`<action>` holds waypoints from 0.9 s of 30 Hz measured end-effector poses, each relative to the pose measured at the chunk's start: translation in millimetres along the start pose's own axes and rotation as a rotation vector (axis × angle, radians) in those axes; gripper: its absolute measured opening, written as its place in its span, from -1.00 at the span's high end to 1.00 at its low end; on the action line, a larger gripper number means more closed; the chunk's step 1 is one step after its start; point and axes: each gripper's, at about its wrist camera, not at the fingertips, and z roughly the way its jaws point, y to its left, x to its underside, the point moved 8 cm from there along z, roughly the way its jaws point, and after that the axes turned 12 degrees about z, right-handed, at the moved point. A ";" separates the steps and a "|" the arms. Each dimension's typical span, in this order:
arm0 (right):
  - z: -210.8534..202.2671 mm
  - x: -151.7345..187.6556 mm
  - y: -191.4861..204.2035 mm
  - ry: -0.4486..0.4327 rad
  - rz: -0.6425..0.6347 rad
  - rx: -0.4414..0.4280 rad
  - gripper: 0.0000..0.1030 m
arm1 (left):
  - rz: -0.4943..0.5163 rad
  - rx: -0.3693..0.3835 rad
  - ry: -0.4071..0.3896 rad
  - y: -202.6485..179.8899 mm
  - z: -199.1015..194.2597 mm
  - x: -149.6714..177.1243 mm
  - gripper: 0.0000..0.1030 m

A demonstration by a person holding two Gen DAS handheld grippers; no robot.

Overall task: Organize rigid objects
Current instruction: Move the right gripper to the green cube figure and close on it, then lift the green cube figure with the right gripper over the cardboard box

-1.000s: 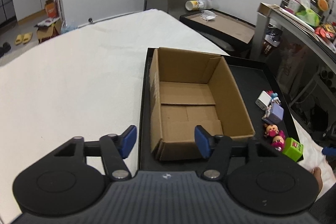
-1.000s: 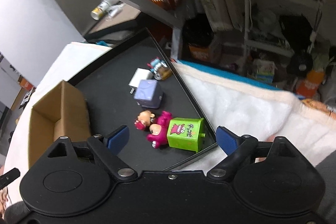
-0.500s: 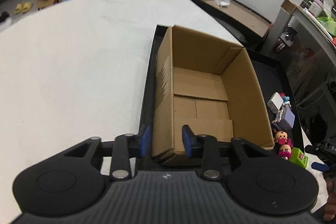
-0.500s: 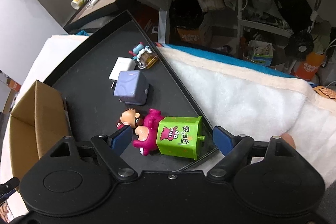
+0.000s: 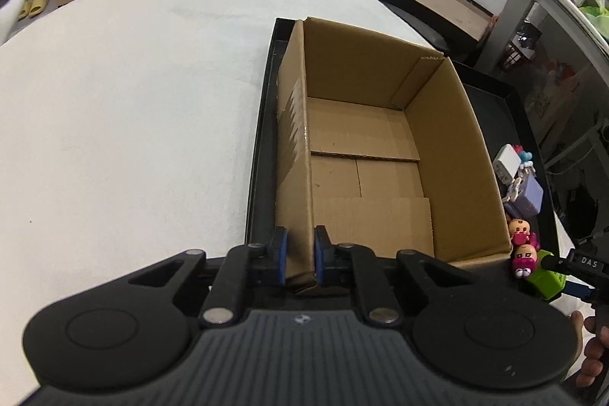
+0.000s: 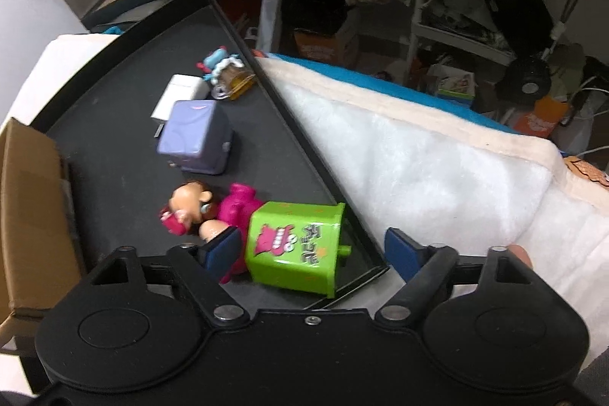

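1 open cardboard box point(image 5: 380, 155) stands in 1 black tray point(image 6: 114, 155), nothing inside it. Beside it in the tray lie 6 small things: 1 green cube point(image 6: 295, 248), glossy with cartoon print, 2 dolls point(image 6: 213, 212), 1 lilac cube point(image 6: 196, 141), 1 white charger point(image 6: 179, 94) and 1 keychain toy point(image 6: 226, 77). The left gripper point(image 5: 300, 255) is clamped on the box's near corner; the right gripper point(image 6: 312, 250) is spread wide around the green cube.

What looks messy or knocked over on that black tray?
The green toy box lies tipped on its side by the tray's corner, and two small dolls lie toppled next to it. The cardboard box stands upright.
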 end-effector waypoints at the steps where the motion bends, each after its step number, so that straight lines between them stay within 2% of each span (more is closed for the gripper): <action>1: -0.2 0.6 -0.2 -0.006 -0.001 0.000 -0.46 | -0.007 0.012 0.000 0.3 -0.4 0.7 0.74; 3: -2.7 1.7 1.1 -0.020 -0.018 0.002 -0.40 | -0.012 0.028 -0.002 0.8 -1.7 2.2 0.74; 5: -8.3 1.5 2.5 -0.037 -0.034 -0.016 -0.07 | 0.004 0.033 -0.005 -1.5 -3.5 2.7 0.74; 6: -11.4 1.4 6.0 -0.031 -0.037 -0.054 0.03 | 0.011 0.035 -0.002 -2.5 -3.4 3.0 0.74; 13: -18.1 0.8 9.7 -0.019 -0.032 -0.077 0.04 | 0.025 0.051 0.011 -5.3 -0.8 5.8 0.73; 21: -42.0 -1.4 15.6 -0.065 -0.035 -0.106 0.04 | 0.033 0.062 0.003 -6.1 -2.4 8.0 0.73; 27: -66.8 -8.2 41.7 -0.110 -0.062 -0.161 0.04 | 0.022 0.079 -0.002 -3.5 -2.4 8.5 0.72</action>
